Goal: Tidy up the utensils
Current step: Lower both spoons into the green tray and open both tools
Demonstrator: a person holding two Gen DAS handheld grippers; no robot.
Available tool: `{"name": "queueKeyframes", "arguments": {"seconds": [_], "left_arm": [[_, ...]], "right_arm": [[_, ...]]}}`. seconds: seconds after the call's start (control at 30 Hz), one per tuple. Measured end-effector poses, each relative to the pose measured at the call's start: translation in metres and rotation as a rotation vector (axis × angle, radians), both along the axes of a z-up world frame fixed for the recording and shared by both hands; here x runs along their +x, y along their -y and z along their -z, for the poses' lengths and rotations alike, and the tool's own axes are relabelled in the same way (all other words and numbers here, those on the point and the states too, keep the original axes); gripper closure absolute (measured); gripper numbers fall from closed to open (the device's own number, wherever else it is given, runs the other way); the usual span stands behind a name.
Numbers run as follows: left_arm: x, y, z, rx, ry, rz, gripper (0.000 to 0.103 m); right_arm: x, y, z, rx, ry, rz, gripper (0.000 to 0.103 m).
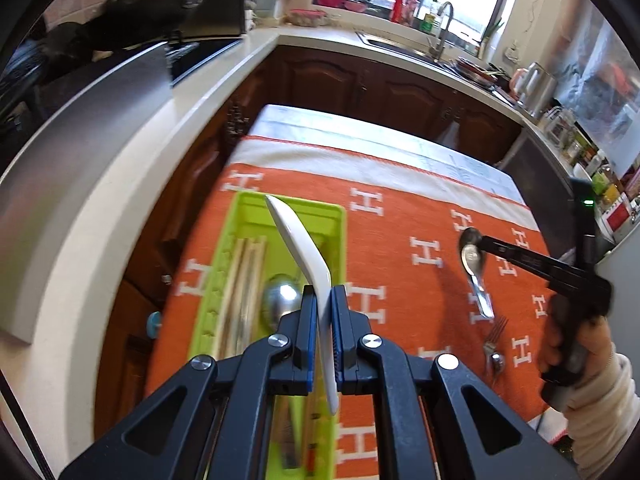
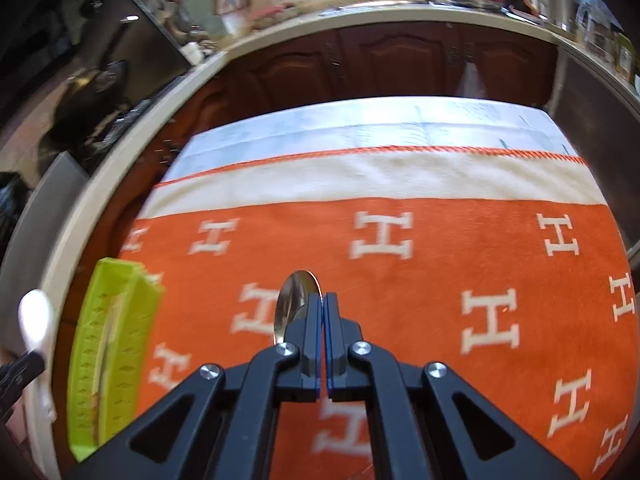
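Left gripper (image 1: pixel 323 294) pinching white spoon (image 1: pixel 298 236) above green tray (image 1: pixel 224 264); right gripper (image 2: pixel 322 300) clamped on metal spoon (image 2: pixel 294 300).

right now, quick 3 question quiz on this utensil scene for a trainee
1. True or false: the left gripper is shut on a white spoon.
2. What does the right gripper hold? A) fork B) metal spoon C) chopsticks
3. What colour is the tray?

Key: 1 true. 2 B, the metal spoon. 3 green.
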State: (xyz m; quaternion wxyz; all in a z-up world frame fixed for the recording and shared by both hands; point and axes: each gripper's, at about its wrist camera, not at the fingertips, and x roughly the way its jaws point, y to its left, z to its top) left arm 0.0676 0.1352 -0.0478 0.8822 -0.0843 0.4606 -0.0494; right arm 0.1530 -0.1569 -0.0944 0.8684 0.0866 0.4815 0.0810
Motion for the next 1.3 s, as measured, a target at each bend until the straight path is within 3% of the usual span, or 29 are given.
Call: {"name": "queueKeyframes", "arguments": {"seconds": [0.3,0.6,0.7,0.83,1.3], "left_arm": [[-0.033,-0.028,0.029,0.026,-0.085,-0.016,0.099],[-0.047,-0.028,0.052,0.025,-0.14,0.036,0.098],[-0.045,-0.023,0.051,0.018,-0.146,0.057,0.097],[-0.042,-0.019,0.05,0.029,-0.143,0.058,0.083],[-0.029,-0.042,0.034,0.013,-0.109,-0.06,0.075]], "right_arm": [[-0.039,-0.093,-0.049,0.035,0.063,-0.213,0.102],[-0.049,-0.175,-0.041,-0.043,0.082,-0.339,0.102],[-0.042,-0.187,-0.036,-0.08,0.092,-0.345,0.102],[-0.03,-0.202,-0.025,-0.129,0.093,-0.346,0.101],[-0.015,-0.198,-0.015,-0.132,0.06,-0.305,0.096]]}}
